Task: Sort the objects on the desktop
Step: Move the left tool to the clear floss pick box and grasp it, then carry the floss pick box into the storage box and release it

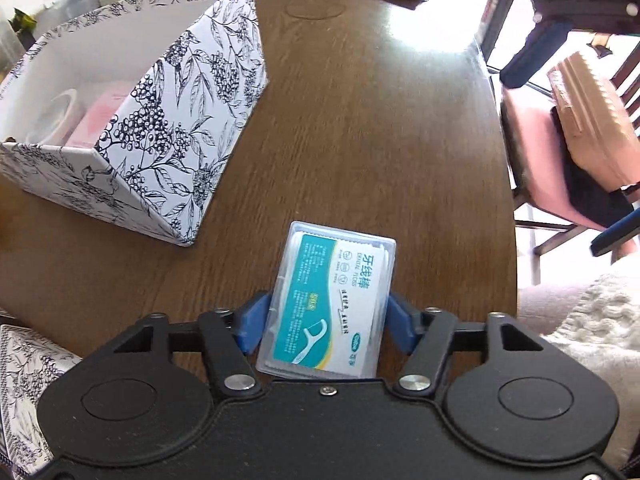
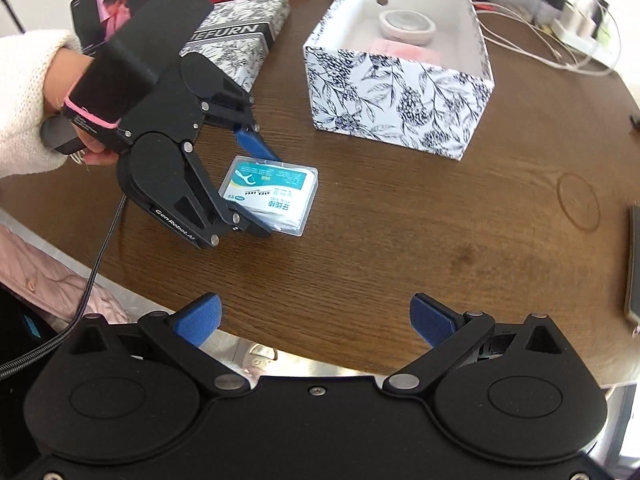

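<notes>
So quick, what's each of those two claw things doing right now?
Left gripper: shut on the clear plastic dental floss box, on the brown wooden table.
Right gripper: open, holding nothing.

Bare brown table (image 2: pixel 400 248) open between right gripper (image 2: pixel 316 320) and floral box (image 2: pixel 400 92); lid (image 2: pixel 244 36) and phone (image 2: pixel 634 264) flanking.

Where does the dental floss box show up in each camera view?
Left wrist: floss box at bottom centre, between the left gripper's fingers.
Right wrist: left of centre, on the table.
Shared landmark: floral box, open, beyond it.
</notes>
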